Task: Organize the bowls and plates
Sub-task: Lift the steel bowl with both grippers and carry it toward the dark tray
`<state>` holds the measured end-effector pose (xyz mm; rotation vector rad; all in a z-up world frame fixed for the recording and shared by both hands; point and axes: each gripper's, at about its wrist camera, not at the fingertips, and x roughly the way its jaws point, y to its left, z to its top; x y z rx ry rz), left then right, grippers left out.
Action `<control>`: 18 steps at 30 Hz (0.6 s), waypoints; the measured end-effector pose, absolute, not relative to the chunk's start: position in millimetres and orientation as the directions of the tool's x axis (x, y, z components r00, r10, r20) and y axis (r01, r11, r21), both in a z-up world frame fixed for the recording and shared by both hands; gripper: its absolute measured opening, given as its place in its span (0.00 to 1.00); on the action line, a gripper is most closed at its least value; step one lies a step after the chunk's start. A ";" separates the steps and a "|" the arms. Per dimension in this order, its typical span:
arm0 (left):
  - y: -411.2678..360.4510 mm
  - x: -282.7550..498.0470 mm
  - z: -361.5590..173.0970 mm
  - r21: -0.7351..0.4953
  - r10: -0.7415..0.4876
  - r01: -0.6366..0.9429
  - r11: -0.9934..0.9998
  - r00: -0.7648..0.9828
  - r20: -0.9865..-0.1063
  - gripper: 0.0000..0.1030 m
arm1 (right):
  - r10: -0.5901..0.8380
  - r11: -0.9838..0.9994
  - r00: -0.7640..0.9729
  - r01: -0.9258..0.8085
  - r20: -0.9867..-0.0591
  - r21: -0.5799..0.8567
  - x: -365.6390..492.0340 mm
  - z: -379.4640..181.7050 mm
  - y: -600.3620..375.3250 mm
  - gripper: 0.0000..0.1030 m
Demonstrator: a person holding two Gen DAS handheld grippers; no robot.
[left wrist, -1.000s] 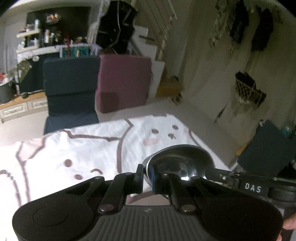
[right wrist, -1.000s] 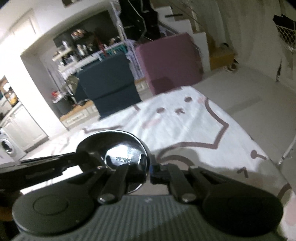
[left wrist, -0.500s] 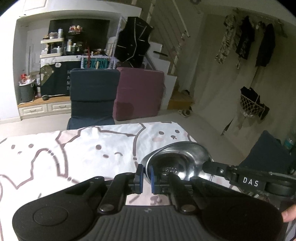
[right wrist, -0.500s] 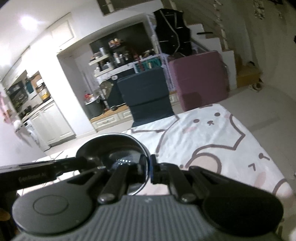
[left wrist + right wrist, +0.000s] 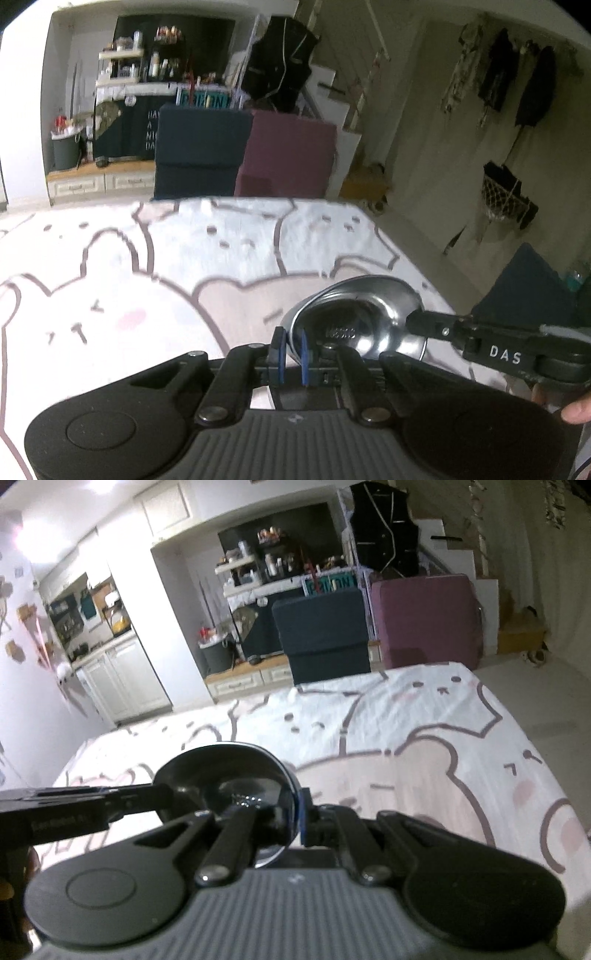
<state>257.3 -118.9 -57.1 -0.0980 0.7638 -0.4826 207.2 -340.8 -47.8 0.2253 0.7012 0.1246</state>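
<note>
The left tongs (image 5: pixel 291 352) point downward, blue pads nearly together, pinching a rim at its 7 o'clock edge. The right tongs (image 5: pixel 301 818) clamp tight at 4 o'clock. A fingertip (image 5: pixel 576 410) shows beneath them.

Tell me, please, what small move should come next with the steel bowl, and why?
Probably lower the bowl gently onto the tablecloth. Both the left gripper and the right gripper pinch its rim from opposite sides, and it seems to hang above bare cloth.
</note>
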 end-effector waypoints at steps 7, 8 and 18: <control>-131.9 257.7 -88.3 -0.253 -0.433 0.380 0.890 0.529 -0.730 0.08 | 0.148 0.983 0.693 -0.022 -0.706 0.185 204.8 -63.0 -338.7 0.05; -133.6 258.3 -93.3 -0.250 -0.428 0.378 0.891 0.520 -0.739 0.08 | 0.141 0.984 0.680 -0.018 -0.719 0.176 204.4 -66.5 -337.2 0.05; -152.7 279.5 -126.7 -0.183 -0.345 0.357 0.916 0.467 -0.814 0.08 | 0.122 0.990 0.566 -0.012 -0.815 0.140 221.1 -95.5 -337.5 0.05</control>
